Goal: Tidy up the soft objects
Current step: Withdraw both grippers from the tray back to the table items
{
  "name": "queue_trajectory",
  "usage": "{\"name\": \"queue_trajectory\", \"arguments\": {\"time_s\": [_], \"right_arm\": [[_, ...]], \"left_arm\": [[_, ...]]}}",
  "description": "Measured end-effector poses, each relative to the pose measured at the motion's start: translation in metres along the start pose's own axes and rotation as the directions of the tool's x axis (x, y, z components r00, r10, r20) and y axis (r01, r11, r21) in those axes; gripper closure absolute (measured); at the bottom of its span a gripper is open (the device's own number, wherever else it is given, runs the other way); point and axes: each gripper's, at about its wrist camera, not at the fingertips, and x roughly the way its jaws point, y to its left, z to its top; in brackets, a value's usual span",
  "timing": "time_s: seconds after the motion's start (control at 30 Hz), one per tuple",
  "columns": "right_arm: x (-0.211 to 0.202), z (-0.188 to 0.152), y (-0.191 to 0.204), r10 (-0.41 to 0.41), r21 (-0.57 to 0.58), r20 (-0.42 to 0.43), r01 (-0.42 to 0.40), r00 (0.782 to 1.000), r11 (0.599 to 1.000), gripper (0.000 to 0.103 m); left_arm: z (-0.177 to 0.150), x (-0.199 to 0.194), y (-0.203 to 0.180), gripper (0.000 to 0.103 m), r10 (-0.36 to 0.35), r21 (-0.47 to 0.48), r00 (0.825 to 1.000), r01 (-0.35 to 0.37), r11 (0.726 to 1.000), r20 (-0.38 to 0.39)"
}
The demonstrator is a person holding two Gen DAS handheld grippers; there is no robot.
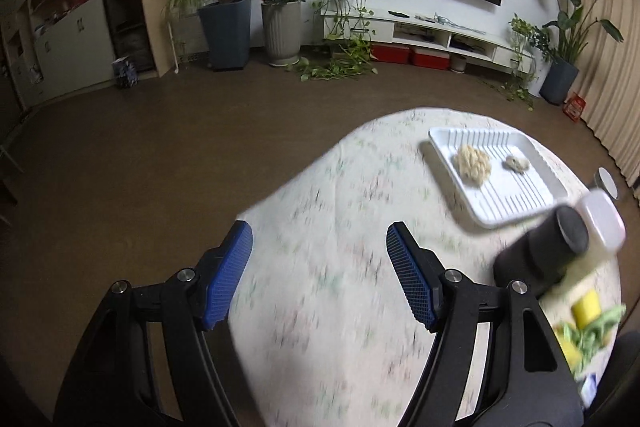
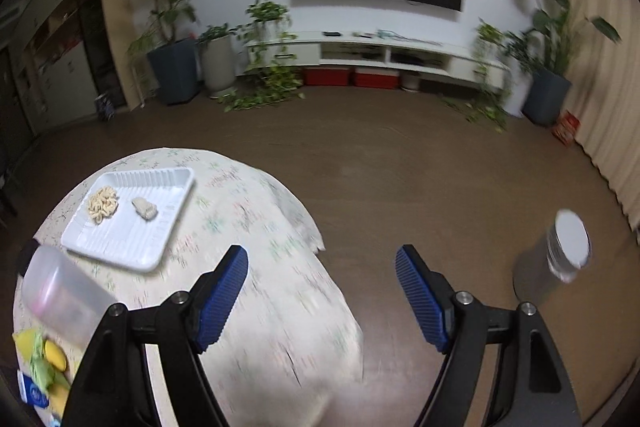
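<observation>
A white ribbed tray (image 1: 516, 203) (image 2: 120, 247) lies on the round table with a floral cloth (image 1: 340, 267) (image 2: 260, 227). In it lie a cream knotted soft lump (image 1: 473, 163) (image 2: 102, 205) and a smaller beige soft piece (image 1: 518, 163) (image 2: 145, 207). Yellow and green soft things (image 1: 588, 323) (image 2: 44, 359) lie at the table's near edge. My left gripper (image 1: 320, 275) is open and empty above the cloth. My right gripper (image 2: 322, 297) is open and empty over the table's right edge.
A dark cylinder (image 1: 548, 247) and a clear plastic container (image 1: 602, 223) (image 2: 60, 295) stand near the tray. A grey can with a white lid (image 2: 556, 263) stands on the brown floor. Potted plants (image 1: 228, 23), a TV and a low white cabinet (image 1: 440, 35) line the far wall.
</observation>
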Motion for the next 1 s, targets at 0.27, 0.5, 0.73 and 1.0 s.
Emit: {"name": "queue_trajectory", "arguments": {"time_s": [0.27, 0.5, 0.73, 1.0], "right_arm": [[-0.059, -0.099, -0.027, -0.003, 0.058, -0.052, 0.006, 0.999, 0.998, 0.024], [-0.101, -0.178, -0.013, 0.067, 0.093, -0.101, -0.057, 0.993, 0.994, 0.024], [-0.152, -0.218, 0.029, 0.159, 0.072, -0.091, -0.153, 0.983, 0.986, 0.024], [-0.182, -0.252, 0.139, 0.305, -0.047, -0.088, -0.31, 0.948, 0.95, 0.024]], "left_arm": [[-0.086, -0.056, -0.014, 0.035, 0.027, 0.03, 1.0, -0.026, 0.999, -0.016], [-0.152, -0.12, -0.041, 0.033, 0.012, 0.004, 1.0, -0.012, 1.0, -0.013], [-0.205, -0.181, -0.092, 0.026, -0.038, 0.025, 0.999, 0.037, 0.999, 0.024], [-0.234, -0.184, -0.185, 0.026, -0.163, 0.133, 0.987, 0.16, 0.978, 0.013]]}}
